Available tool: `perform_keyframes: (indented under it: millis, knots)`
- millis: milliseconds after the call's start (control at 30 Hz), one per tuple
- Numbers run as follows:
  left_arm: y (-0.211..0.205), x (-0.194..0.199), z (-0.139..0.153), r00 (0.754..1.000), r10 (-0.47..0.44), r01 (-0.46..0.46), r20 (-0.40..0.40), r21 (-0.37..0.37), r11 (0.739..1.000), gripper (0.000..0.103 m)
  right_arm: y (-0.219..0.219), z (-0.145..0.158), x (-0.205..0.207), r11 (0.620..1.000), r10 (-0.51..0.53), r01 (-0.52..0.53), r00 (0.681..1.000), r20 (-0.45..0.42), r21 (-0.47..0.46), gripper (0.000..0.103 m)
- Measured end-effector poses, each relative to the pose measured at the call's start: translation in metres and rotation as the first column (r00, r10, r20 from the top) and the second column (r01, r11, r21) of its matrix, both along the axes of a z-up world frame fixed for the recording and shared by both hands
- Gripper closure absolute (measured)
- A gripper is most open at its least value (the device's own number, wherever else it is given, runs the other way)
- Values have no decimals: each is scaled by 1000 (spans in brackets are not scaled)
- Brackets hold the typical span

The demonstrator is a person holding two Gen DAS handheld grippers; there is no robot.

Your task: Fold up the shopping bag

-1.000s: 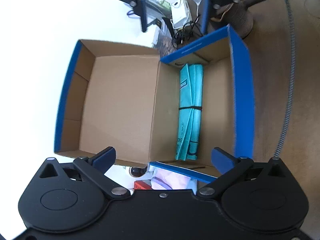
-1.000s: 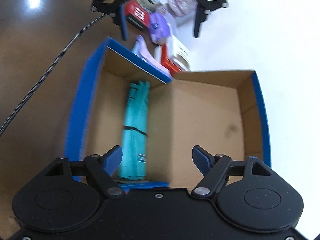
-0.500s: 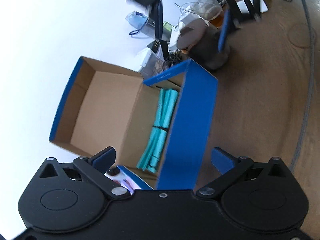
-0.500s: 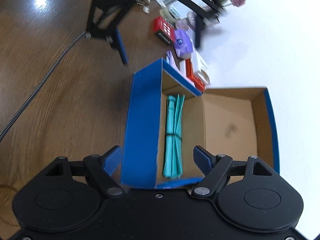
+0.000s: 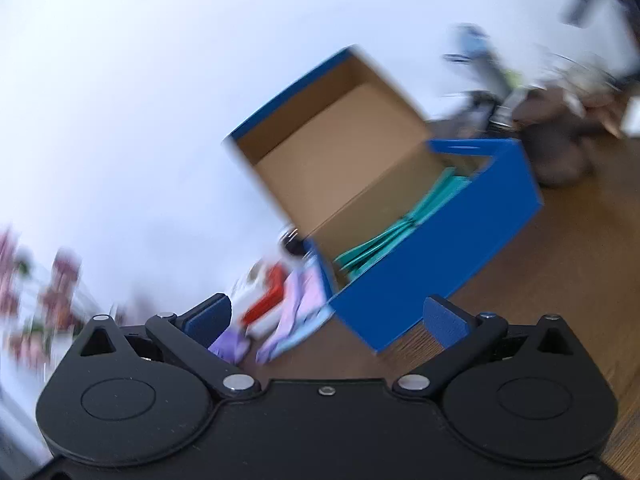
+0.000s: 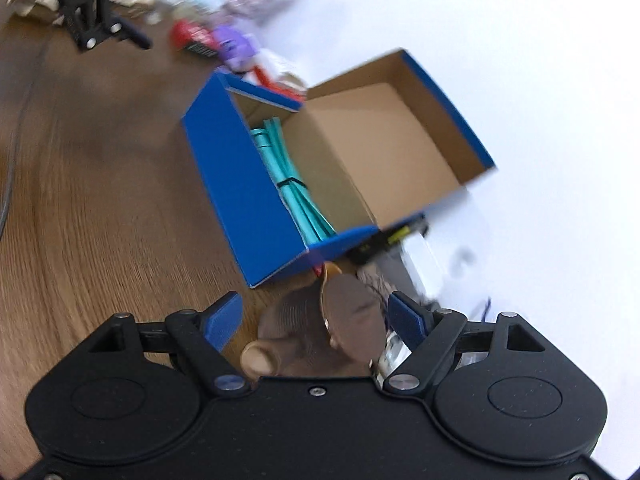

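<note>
The folded teal shopping bag [image 5: 404,228], bound by a black band, lies inside an open blue cardboard box [image 5: 436,260] with its lid up against the white wall. The right wrist view shows the bag [image 6: 288,172] in the same box [image 6: 240,184]. My left gripper [image 5: 326,320] is open and empty, back from the box's near corner. My right gripper [image 6: 316,320] is open and empty, back from the box's other end, above a brown object [image 6: 344,320]. The left gripper [image 6: 92,28] shows far off in the right wrist view.
The box stands on a wooden table [image 6: 100,208] by a white wall. Small red, purple and white packets [image 5: 280,312] lie beside one end of the box. A brown object and clutter [image 5: 560,148] sit at the other end. A cable [image 6: 8,176] runs along the table.
Both grippers have pulled back and away from the box, each toward its own end, and tilted. The views are blurred by motion. The bag stays in the box.
</note>
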State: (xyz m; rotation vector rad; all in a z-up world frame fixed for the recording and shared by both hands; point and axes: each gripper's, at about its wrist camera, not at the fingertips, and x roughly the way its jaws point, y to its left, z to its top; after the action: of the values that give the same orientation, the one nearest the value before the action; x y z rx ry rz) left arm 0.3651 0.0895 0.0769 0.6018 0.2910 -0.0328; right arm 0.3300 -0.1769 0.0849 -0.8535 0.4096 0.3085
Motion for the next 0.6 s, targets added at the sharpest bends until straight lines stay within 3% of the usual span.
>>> perform_keyframes:
  millis: [67, 167, 333, 467, 600]
  knots:
    - [4, -11, 1, 997, 82, -81, 10, -114, 990, 0, -5, -5, -4, 996, -73, 73, 997, -1, 50, 21]
    - [1, -27, -5, 992, 122, -123, -19, -207, 970, 0, -11, -17, -12, 977, -181, 181, 983, -8, 112, 21]
    - [-6, -57, -19, 985, 163, -170, -50, -346, 923, 0, -16, -32, -38, 883, -312, 321, 946, -83, 343, 21]
    - [-8, -87, -25, 982, 190, -182, -25, -432, 884, 0, -19, -44, -65, 792, -343, 352, 933, -113, 500, 21]
    - [-24, -107, -33, 977, 214, -190, 5, -438, 878, 0, -10, -63, -96, 740, -367, 352, 925, -95, 572, 16]
